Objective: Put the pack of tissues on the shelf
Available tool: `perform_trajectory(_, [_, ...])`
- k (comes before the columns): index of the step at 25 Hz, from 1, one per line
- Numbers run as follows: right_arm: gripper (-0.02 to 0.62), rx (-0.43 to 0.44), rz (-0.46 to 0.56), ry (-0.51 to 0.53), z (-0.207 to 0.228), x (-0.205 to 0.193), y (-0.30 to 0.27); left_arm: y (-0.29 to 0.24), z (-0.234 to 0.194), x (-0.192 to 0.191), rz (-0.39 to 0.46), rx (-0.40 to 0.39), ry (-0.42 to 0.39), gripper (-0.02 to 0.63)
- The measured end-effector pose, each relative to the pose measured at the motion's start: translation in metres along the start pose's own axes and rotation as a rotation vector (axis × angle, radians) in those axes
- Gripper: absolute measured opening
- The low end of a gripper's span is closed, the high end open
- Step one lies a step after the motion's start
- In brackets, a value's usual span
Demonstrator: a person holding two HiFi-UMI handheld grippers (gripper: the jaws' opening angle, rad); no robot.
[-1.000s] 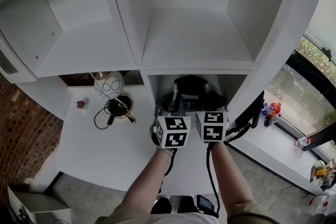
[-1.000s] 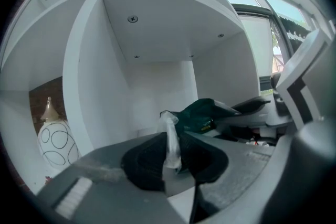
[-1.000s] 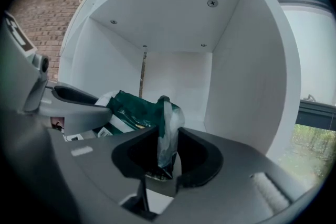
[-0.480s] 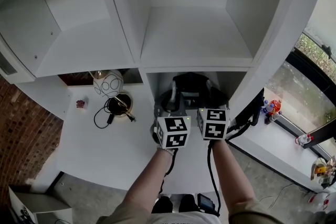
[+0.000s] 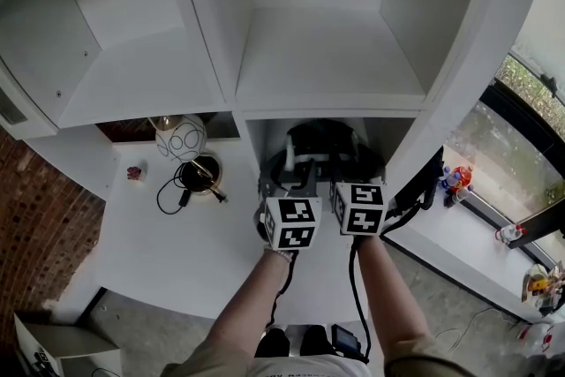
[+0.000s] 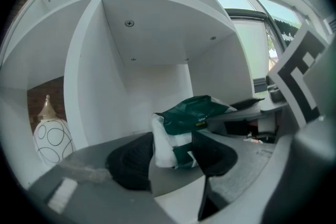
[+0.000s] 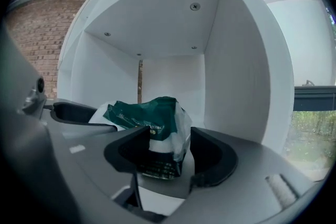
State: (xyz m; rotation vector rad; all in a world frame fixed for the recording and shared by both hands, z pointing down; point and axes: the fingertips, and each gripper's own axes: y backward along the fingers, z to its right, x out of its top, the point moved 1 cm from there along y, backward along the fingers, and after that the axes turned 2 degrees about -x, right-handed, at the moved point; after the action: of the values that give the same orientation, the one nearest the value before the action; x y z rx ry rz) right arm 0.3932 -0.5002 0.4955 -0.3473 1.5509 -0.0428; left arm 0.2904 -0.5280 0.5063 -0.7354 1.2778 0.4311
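The pack of tissues (image 6: 194, 113), dark green and white plastic, stands on the floor of the lower shelf compartment (image 7: 173, 68). Both grippers reach into that compartment side by side. In the left gripper view the pack's near end lies between the pads of my left gripper (image 6: 170, 157). My right gripper (image 7: 165, 152) has the pack (image 7: 149, 113) between its jaws too, with a gap at the right pad. Both pairs of jaws have just been opening, and neither squeezes the pack. From the head view the left gripper (image 5: 291, 170) and right gripper (image 5: 342, 162) hide the pack.
A white egg-shaped lamp with a drawn face (image 5: 181, 139) stands left of the compartment on the white table (image 5: 177, 252), beside a black cable and round base (image 5: 196, 177). Two bare upper shelf compartments (image 5: 327, 57) lie above. Small toys (image 5: 455, 181) sit on the window ledge at the right.
The jaws of both grippers have spread apart around the pack. Both hands stay where they were inside the lower compartment.
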Motion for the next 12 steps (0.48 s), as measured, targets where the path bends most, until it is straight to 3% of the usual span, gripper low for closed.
perform_trajectory(3, [0.266,0.015,0.028,-0.019,-0.0023,0.0013,0.0015,0.0001,0.0033,0.0001,0.003,-0.015,-0.014,0.287])
perform_trajectory(12, [0.336,0.031,0.092,-0.062,-0.0043,0.0050,0.0073,0.0031,0.0073,0.0045,0.044,-0.009,-0.070,0.334])
